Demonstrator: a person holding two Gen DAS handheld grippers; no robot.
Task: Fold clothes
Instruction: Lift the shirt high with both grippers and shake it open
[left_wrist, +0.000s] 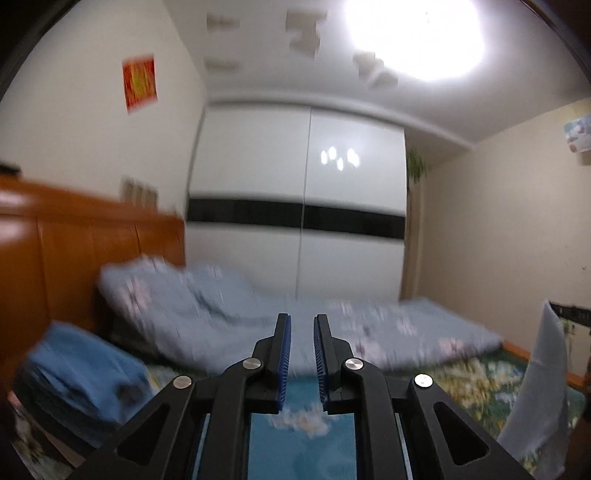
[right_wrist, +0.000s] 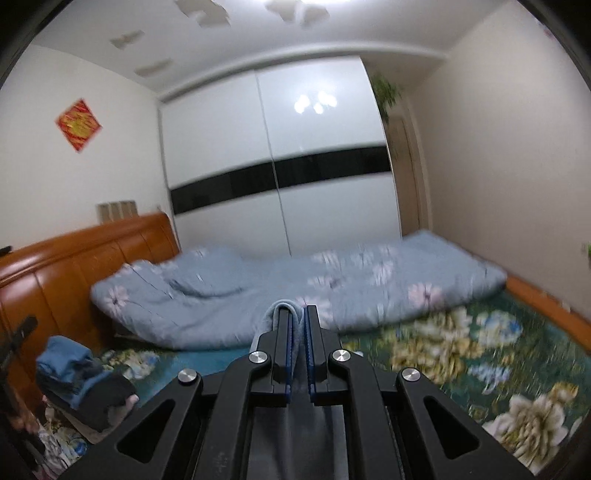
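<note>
Left gripper: mine, held roughly level over the bed, aimed at the wardrobe. Jaws stand a narrow gap apart with nothing between them; released.
Right gripper: mine, tipped slightly down toward the bed. Jaws clenched on a light blue-grey garment.
Garment, right wrist view: cloth bunches over the left finger tip and runs back between the pads toward the camera.
Garment, left wrist view: the same pale cloth hangs as a long drape at the right edge, clear of the bed.
Bed: green floral sheet, wooden headboard on the left.
Quilt: pale blue with flowers, folded along the far side of the bed by the wardrobe.
Blue clothes pile: near the headboard, on the left of the bed; whether folded I cannot tell, too blurred.
Left hand: gloved, low at the left of the right wrist view, beside the pile.
</note>
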